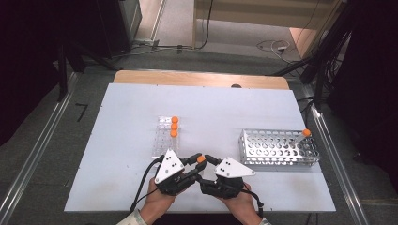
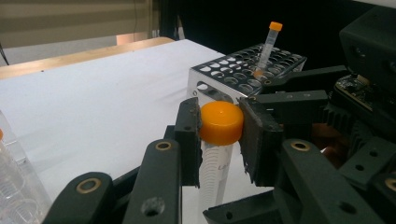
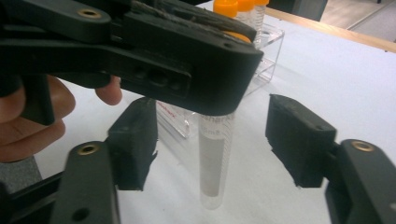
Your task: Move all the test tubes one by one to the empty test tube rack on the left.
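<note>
Left gripper [image 2: 219, 123] clamps the tube [image 2: 215, 168] by its orange cap [image 2: 221, 122], upright above the table's [image 1: 126, 117] near edge; right gripper [image 3: 212, 140] stands apart, jaws wide around the tube's body without touching. Beyond sit the clear rack [image 1: 162, 136] and metal rack [image 1: 277, 147].

- High view: above the person's side, looking forward and down over the whole bench [image 1: 141, 108].
- Both gripper views: close, along each hand-held gripper's jaws; both share the capped tube [image 2: 221, 122] between them.
</note>
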The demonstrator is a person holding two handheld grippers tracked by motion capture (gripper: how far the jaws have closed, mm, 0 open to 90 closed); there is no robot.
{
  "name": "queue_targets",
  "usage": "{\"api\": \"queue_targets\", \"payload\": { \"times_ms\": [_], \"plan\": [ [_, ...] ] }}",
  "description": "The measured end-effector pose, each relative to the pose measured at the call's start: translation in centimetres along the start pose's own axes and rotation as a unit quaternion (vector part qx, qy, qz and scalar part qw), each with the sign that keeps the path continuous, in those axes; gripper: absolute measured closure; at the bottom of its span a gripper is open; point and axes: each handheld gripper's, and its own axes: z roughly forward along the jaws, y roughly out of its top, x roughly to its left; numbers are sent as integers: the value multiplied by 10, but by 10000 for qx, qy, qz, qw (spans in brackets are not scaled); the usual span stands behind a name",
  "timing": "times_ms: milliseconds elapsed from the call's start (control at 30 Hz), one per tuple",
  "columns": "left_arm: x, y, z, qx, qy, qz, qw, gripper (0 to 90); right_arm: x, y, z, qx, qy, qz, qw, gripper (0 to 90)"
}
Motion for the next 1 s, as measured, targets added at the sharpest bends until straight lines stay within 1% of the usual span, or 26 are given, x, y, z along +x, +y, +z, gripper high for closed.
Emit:
{"api": "queue_targets", "payload": {
  "times_ms": [100,233,500,633,1000],
  "plan": [
    [0,0,0,-20,0,-19,10000,696,0,0,0,17,-22,33,10000,260],
    [1,1,-1,-36,14,-25,10000,696,-1,0,-1,23,-58,35,10000,235],
    [3,2,-3,-71,19,-71,9999,697,-2,0,-4,22,-79,30,10000,234],
    [4,4,-4,-99,36,-82,9999,696,-3,0,-6,19,-107,79,9999,234],
    [7,6,-6,-147,90,-110,9998,696,-6,-1,-8,9,-146,118,9998,234]
  ]
}}
